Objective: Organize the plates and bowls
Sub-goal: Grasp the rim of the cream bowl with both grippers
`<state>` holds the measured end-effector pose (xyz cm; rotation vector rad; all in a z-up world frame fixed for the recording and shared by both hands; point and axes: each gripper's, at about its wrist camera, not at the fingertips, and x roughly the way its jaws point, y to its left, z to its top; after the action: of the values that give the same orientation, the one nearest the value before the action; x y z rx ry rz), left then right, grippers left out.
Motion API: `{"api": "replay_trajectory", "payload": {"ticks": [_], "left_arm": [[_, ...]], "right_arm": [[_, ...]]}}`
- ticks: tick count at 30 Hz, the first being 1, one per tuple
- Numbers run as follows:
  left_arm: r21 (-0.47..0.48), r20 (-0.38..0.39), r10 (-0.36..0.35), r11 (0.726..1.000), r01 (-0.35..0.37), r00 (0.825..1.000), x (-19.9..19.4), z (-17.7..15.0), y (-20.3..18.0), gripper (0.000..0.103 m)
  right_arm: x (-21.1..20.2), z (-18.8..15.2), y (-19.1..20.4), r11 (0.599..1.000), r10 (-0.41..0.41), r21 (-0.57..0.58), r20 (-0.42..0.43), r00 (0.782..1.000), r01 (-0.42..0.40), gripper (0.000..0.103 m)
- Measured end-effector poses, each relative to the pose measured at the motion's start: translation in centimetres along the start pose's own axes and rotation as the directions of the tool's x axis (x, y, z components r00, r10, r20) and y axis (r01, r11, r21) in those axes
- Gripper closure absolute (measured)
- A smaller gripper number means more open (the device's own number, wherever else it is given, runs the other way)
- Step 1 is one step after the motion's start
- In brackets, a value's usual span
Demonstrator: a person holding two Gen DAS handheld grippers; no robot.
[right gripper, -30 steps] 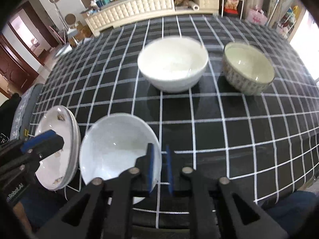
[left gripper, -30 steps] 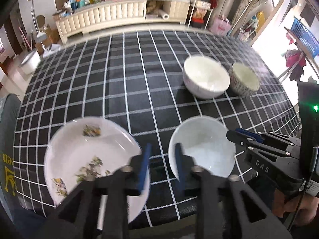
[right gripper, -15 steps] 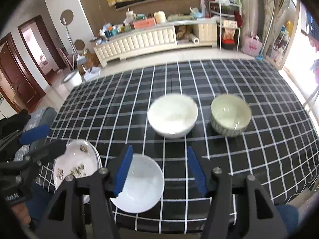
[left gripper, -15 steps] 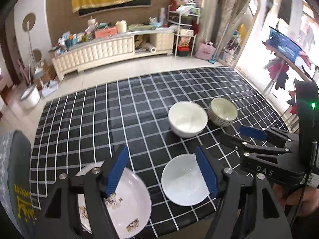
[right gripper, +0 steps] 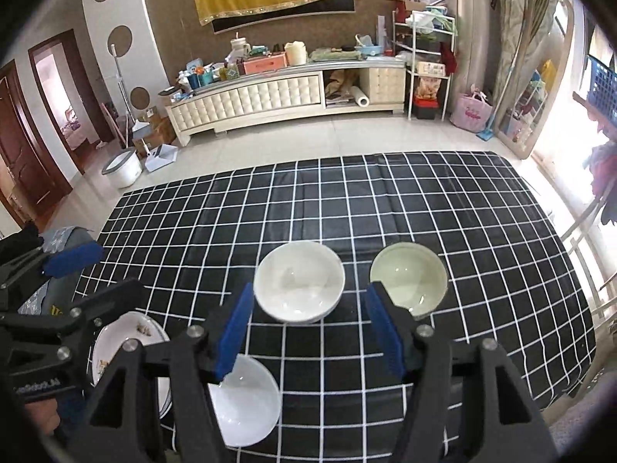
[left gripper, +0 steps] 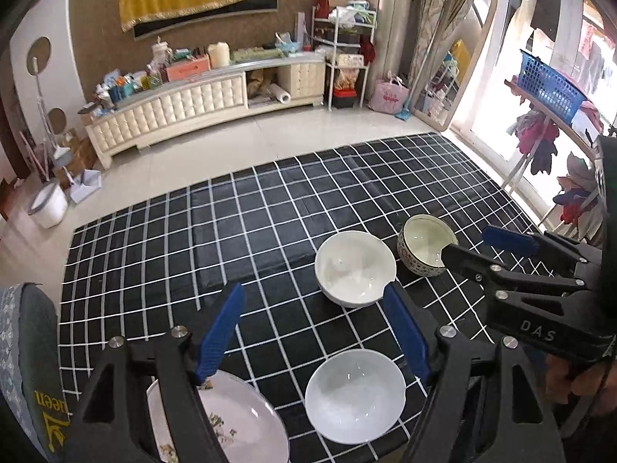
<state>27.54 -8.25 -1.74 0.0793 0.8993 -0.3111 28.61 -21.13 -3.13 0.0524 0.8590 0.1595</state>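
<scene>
My left gripper point(left gripper: 314, 330) hangs above the near edge of the table, its blue-padded fingers point(left gripper: 219, 328) spread wide with nothing between them. My right gripper point(right gripper: 310, 330) hangs likewise high over the same edge, fingers point(right gripper: 235, 332) spread wide and empty. From the left wrist view my right gripper shows at the right side, reaching in over the cloth near the patterned bowl point(left gripper: 426, 245); from the right wrist view my left gripper shows at the left edge, above the plates.

The table wears a black tablecloth with a white grid point(right gripper: 482, 239). Four pieces sit toward the near side. Nearest me, a small plain white bowl point(left gripper: 354, 395) stands upright close to the table's edge. Just to its left lies a stack of white plates with a floral print point(left gripper: 239, 424), partly hidden behind my left finger; in the right wrist view the stacked rims show at the plates' left side. Farther in, a larger white bowl point(right gripper: 299, 281) stands upright, and just beside it on the right a bowl with a blue-patterned outside and pale inside point(right gripper: 408, 283); the two are close, but I cannot tell whether they touch. The small white bowl stands apart from the plates, with dark cloth between them
</scene>
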Motion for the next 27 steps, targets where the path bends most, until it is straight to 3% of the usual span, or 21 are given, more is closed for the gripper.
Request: {"api": "replay_trajectory", "payload": {"ticks": [11, 27], "left_arm": [[0.031, -0.126, 0.012, 0.999, -0.008, 0.992, 7.1, 2.5, 0.3, 0.030], [0.056, -0.301, -0.014, 0.998, 0.032, 0.953, 15.5, 2.5, 1.6, 0.030]], "right_arm": [[6.0, 1.9, -1.6, 1.000, -0.007, 0.006, -0.096, 0.995, 0.008, 0.038], [13.5, 1.4, -2.3, 1.000, -0.003, 0.007, -0.241, 0.970, 0.005, 0.038]]}}
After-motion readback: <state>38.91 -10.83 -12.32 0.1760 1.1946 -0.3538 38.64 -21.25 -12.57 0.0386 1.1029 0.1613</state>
